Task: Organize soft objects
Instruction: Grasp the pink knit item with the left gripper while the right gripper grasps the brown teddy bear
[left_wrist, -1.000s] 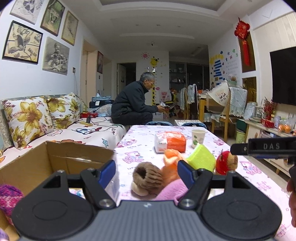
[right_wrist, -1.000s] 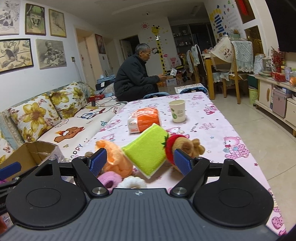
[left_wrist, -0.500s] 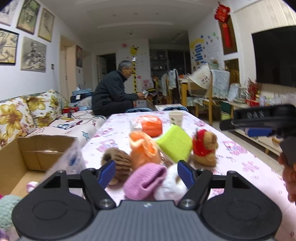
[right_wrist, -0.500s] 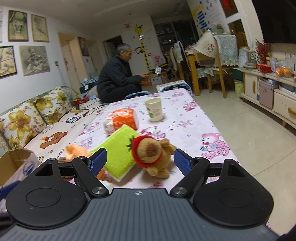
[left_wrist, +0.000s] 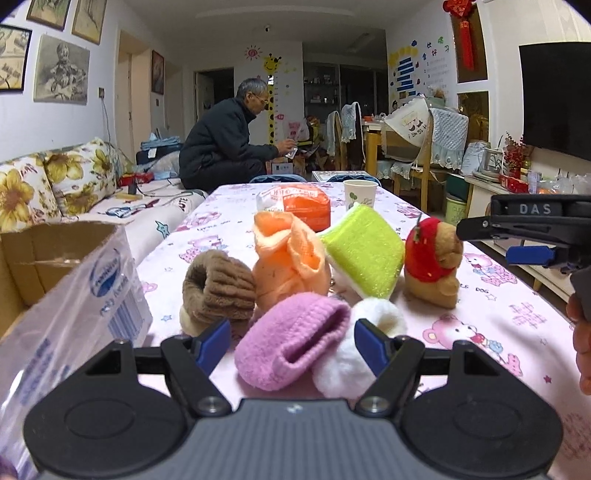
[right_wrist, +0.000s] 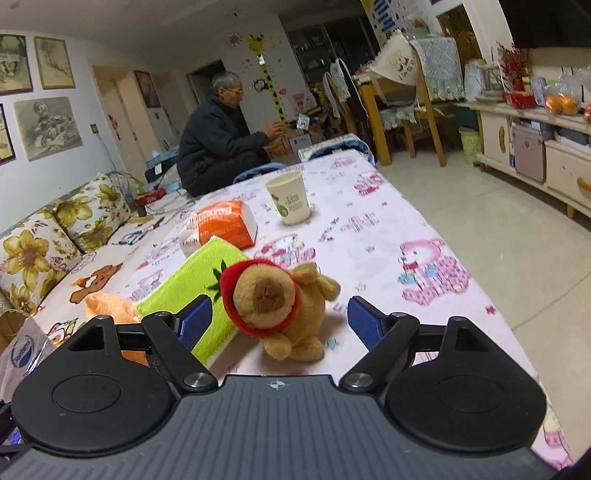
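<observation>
Socks (left_wrist: 291, 347) lie between our left gripper (left_wrist: 291, 341)'s open, down-tilted jaws. Our right gripper (right_wrist: 279, 318), spread and empty, frames the plush bear (right_wrist: 275, 304) near the table (right_wrist: 388, 236)'s front edge, sofa (right_wrist: 55, 236) beyond.

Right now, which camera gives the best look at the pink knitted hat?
The left wrist view: the pink knitted hat lies whole and close between the open left gripper fingers. The right wrist view doesn't show it at all; the gripper body fills that corner.

counter cloth (left_wrist: 491, 332): I see pink with cartoon bears
sponge (left_wrist: 364, 249): lime green, white underside
plush bear (right_wrist: 284, 310): tan, red strawberry hood
knit socks: pink (left_wrist: 291, 345), orange (left_wrist: 290, 260), brown (left_wrist: 219, 291), white (left_wrist: 373, 321)
sofa cushions (right_wrist: 92, 212): my view shows yellow flowers on cream
paper cup (right_wrist: 290, 203): white, green print
</observation>
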